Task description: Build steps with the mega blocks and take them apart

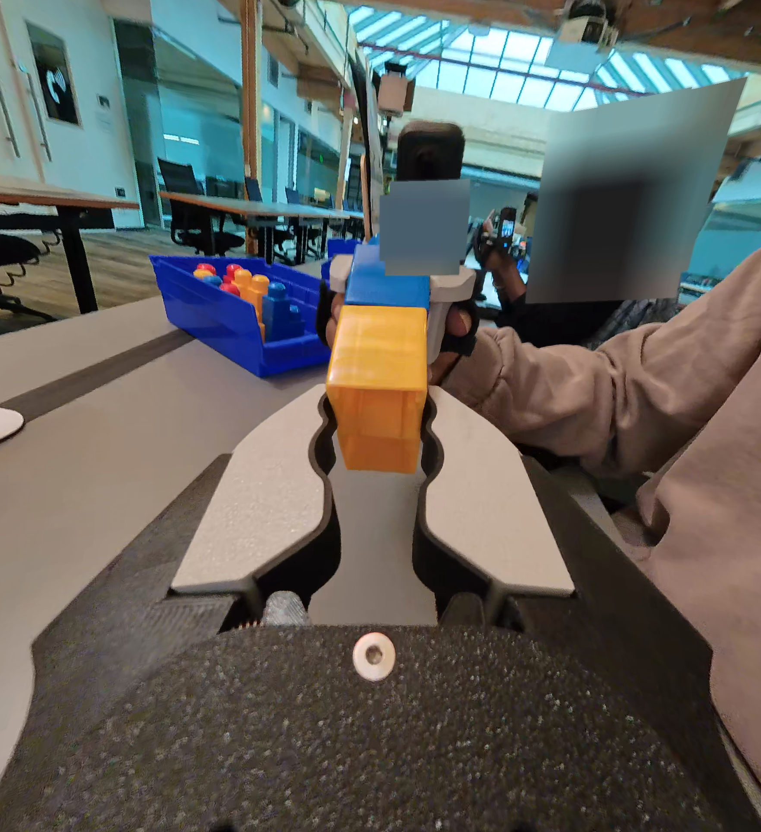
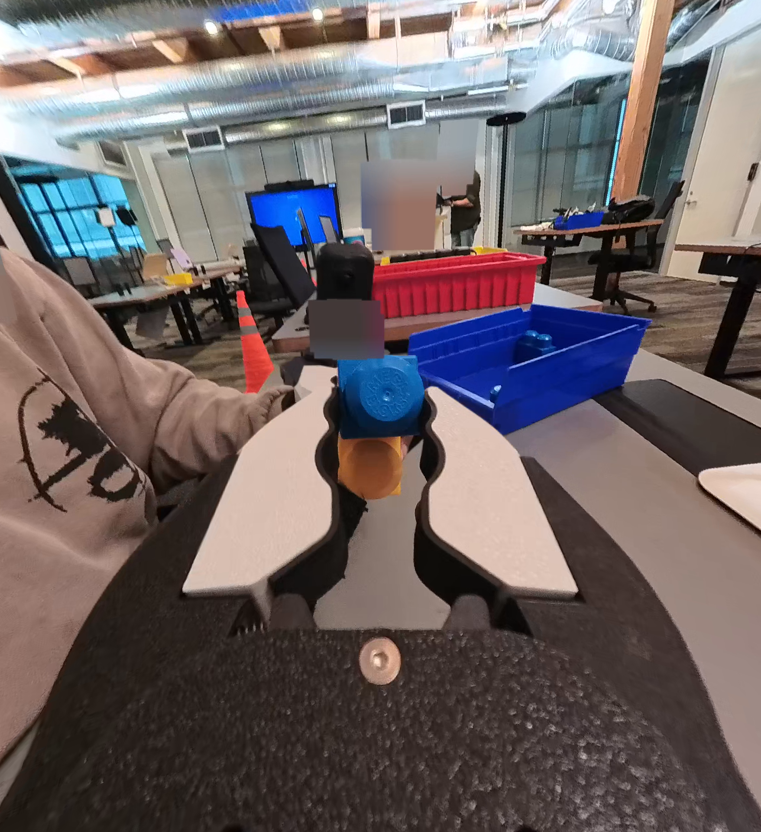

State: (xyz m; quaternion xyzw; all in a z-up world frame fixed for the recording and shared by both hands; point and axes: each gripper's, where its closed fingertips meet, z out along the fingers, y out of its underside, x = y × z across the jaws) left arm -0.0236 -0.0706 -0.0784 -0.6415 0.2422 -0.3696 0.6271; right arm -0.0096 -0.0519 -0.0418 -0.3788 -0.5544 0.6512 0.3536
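Note:
My left gripper (image 1: 376, 405) is shut on an orange block (image 1: 376, 360), held above the grey table (image 1: 99, 450). A blue block (image 1: 385, 288) sits against the orange block's far end. My right gripper (image 1: 398, 281) faces me there and clamps the blue block. In the right wrist view my right gripper (image 2: 379, 405) is shut on the blue block (image 2: 380, 398), stud end towards the camera. The orange block (image 2: 369, 470) pokes out below it. The two blocks touch; I cannot tell whether they are locked together.
A blue bin (image 1: 234, 324) with several red, orange and blue blocks stands at the left rear. Another blue bin (image 2: 549, 382) holds a blue block (image 2: 536, 344). A red bin (image 2: 455, 283) stands behind it. A white pad (image 2: 752, 499) lies on the table. A person's beige sleeve (image 1: 594, 391) is close by. The grippers' ends are close to 5 centimetres from one another.

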